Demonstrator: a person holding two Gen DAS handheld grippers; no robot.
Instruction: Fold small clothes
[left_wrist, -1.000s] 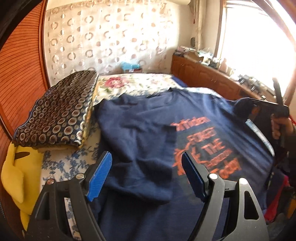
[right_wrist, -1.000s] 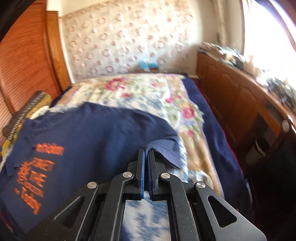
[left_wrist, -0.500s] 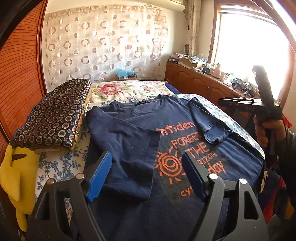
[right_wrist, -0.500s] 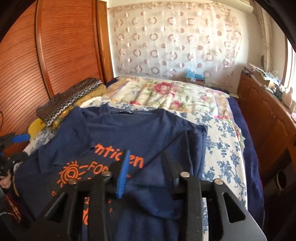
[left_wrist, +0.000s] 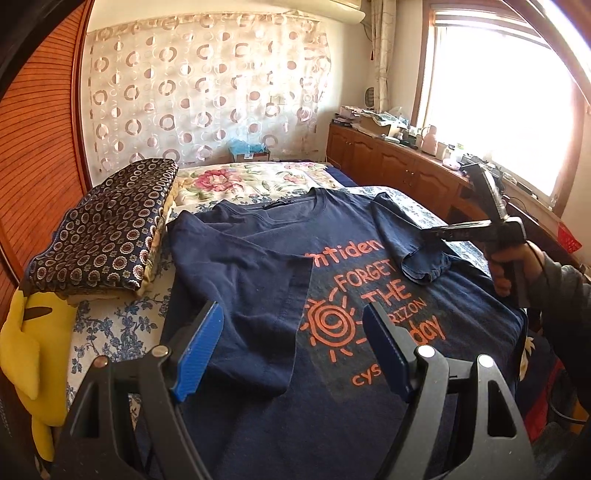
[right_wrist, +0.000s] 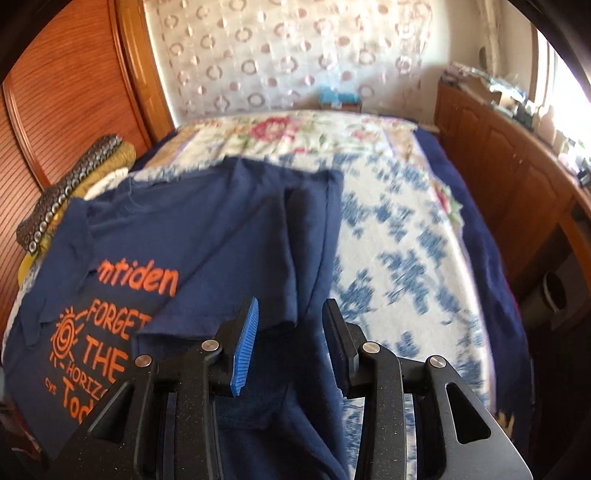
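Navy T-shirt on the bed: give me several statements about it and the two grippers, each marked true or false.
1. The navy T-shirt lies on the bed with its orange print facing up. True.
2. Both sleeves are folded in over the shirt's front. True.
3. The left gripper is shut on the shirt. False: it is open and holds nothing.
4. The right gripper is clamped on a sleeve. False: it is open above the shirt.
5. A folded patterned blanket lies on top of the shirt. False: it lies beside it.
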